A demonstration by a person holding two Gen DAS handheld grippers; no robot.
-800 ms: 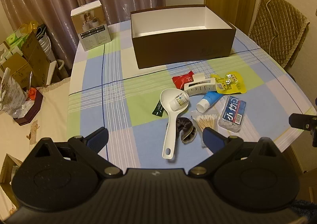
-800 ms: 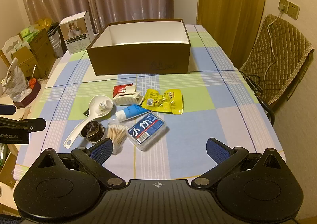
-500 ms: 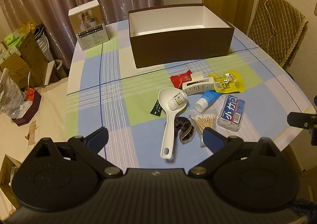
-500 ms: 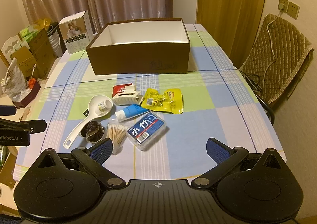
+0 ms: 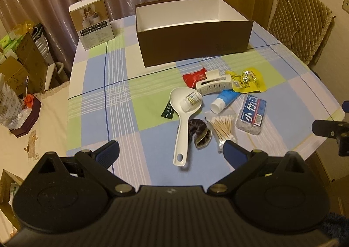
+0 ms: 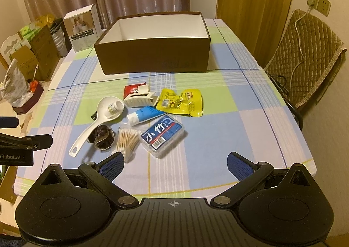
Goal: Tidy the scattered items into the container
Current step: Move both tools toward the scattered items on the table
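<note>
The open brown cardboard box with a white lining (image 6: pixel 152 44) sits at twelve o'clock on the checked tablecloth (image 6: pixel 229 120), and nothing shows inside it. The clutter lies in a loose heap just nearer than the box: a white plastic scoop (image 6: pixel 98 120) with a small white pill bottle (image 6: pixel 113 108) resting in its bowl, a dark fabric scrunchie (image 6: pixel 102 135) touching the scoop's handle, a clear packet of wooden cotton swabs (image 6: pixel 127 138), a blue-labelled clear plastic case (image 6: pixel 162 135), a blue-and-white tube (image 6: pixel 144 115), a white hair claw (image 6: pixel 140 98), a red sachet (image 6: pixel 132 90) and a yellow foil pouch (image 6: pixel 182 104). Over the last moment the left wrist view has drifted slightly, while no item has shifted, so sorting has not begun. The left gripper (image 5: pixel 172 152) and the right gripper (image 6: pixel 174 165) both hover at six o'clock, jaws spread wide and empty.
</note>
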